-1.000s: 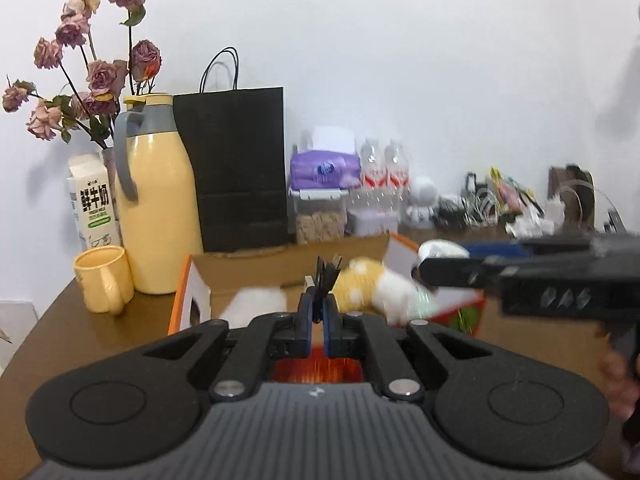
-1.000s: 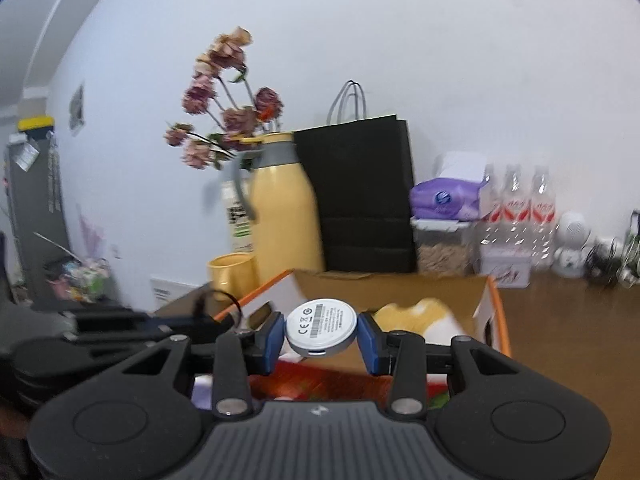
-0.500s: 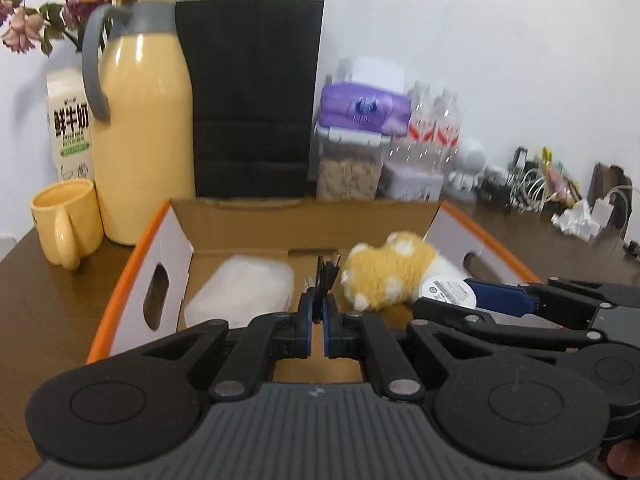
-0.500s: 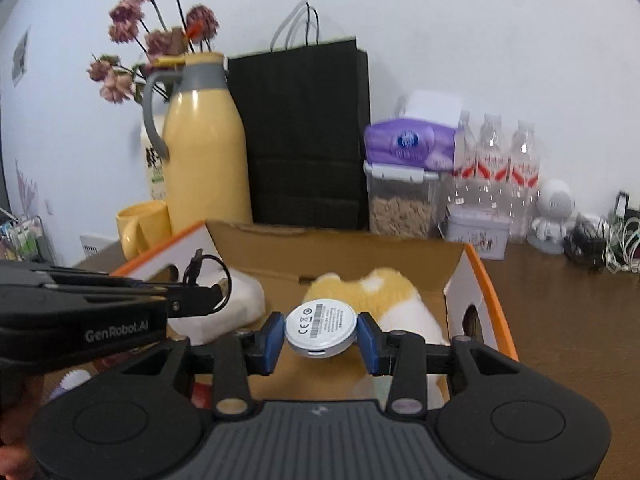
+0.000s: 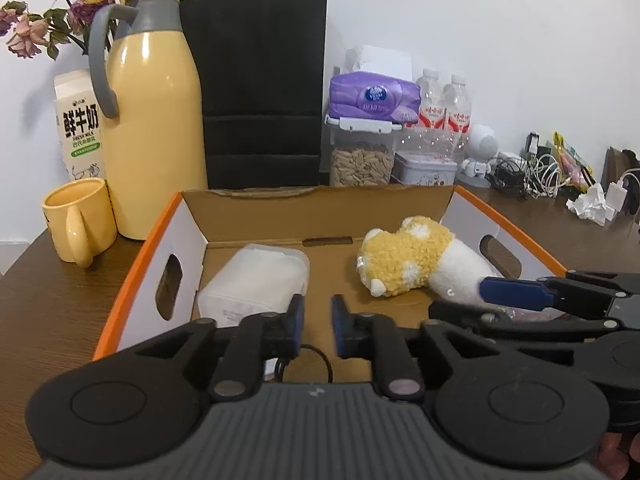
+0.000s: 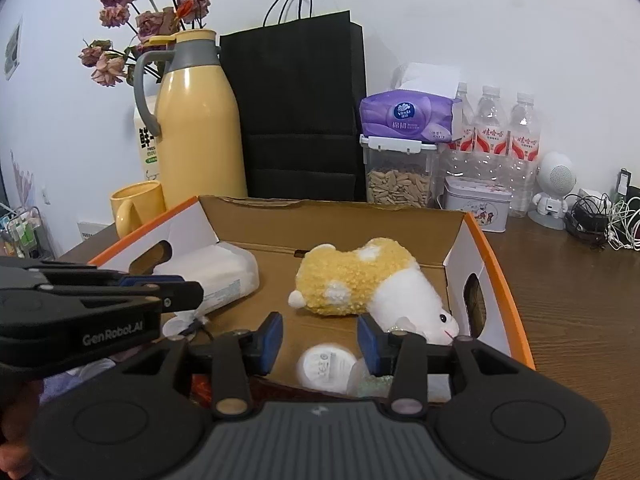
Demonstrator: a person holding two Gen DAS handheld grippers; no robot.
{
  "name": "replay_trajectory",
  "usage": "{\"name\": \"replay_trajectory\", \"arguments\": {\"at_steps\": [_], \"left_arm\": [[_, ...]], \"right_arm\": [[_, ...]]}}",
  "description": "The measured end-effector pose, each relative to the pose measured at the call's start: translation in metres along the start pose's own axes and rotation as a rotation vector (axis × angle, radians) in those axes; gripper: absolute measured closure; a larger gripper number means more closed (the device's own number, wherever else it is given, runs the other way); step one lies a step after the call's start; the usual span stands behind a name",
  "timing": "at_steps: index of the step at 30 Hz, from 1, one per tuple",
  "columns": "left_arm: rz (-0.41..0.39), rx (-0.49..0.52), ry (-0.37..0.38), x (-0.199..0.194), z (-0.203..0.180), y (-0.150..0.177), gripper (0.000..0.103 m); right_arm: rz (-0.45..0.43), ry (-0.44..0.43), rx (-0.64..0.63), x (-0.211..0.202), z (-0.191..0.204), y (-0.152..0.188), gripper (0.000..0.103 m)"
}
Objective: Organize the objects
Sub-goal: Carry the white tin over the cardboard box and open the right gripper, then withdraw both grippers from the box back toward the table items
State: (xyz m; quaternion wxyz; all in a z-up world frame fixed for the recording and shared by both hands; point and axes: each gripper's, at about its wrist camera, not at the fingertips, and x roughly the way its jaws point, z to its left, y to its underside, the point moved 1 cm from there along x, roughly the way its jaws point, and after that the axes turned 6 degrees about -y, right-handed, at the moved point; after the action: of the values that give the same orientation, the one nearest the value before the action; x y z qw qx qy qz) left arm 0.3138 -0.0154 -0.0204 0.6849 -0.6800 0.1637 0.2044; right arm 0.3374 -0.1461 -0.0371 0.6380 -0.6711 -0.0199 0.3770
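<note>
My right claw (image 6: 319, 340) wide open, empty; white round puck (image 6: 326, 366) lies below it in cardboard box (image 6: 496, 264). My left claw (image 5: 317, 326) part open, empty, black cable loop (image 5: 306, 362) beneath. Plush toy (image 6: 360, 280), white pack (image 5: 256, 278) further in box on table (image 6: 580, 300).

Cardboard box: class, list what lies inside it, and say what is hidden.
Inside the box: a plush toy, a white packet, a white disc and a thin black cable. Both grippers, left and right, are open and cover the near floor, so anything there is unseen.
</note>
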Motion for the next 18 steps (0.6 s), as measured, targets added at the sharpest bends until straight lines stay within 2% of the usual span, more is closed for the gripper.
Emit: {"name": "replay_trajectory", "arguments": {"at_steps": [1, 4, 5, 7, 8, 10, 11, 18], "left_arm": [[-0.013, -0.002, -0.007, -0.003, 0.000, -0.001, 0.066], [-0.053, -0.011, -0.034, -0.012, 0.004, -0.004, 0.053], [-0.063, -0.022, -0.039, -0.015, 0.006, -0.005, 0.049], [-0.084, -0.039, -0.059, -0.021, 0.011, -0.008, 0.028], [-0.092, -0.048, -0.073, -0.023, 0.014, -0.009, 0.022], [-0.108, -0.069, -0.089, -0.028, 0.018, -0.012, 0.003], [-0.117, -0.080, -0.093, -0.031, 0.021, -0.013, 0.000], [-0.165, -0.092, -0.098, -0.054, 0.026, -0.015, 0.000]], "right_arm": [[-0.006, -0.002, -0.002, -0.002, 0.000, 0.000, 0.044], [-0.032, 0.007, -0.005, -0.008, 0.000, -0.002, 0.034], [-0.042, 0.007, 0.001, -0.010, -0.001, -0.004, 0.027], [-0.064, 0.020, 0.015, -0.015, -0.005, -0.005, 0.016], [-0.073, 0.021, 0.021, -0.017, -0.007, -0.006, 0.011], [-0.095, 0.017, 0.035, -0.024, -0.010, -0.008, 0.004], [-0.106, 0.020, 0.039, -0.027, -0.011, -0.008, 0.000], [-0.150, 0.025, 0.023, -0.044, -0.010, -0.013, 0.000]]}}
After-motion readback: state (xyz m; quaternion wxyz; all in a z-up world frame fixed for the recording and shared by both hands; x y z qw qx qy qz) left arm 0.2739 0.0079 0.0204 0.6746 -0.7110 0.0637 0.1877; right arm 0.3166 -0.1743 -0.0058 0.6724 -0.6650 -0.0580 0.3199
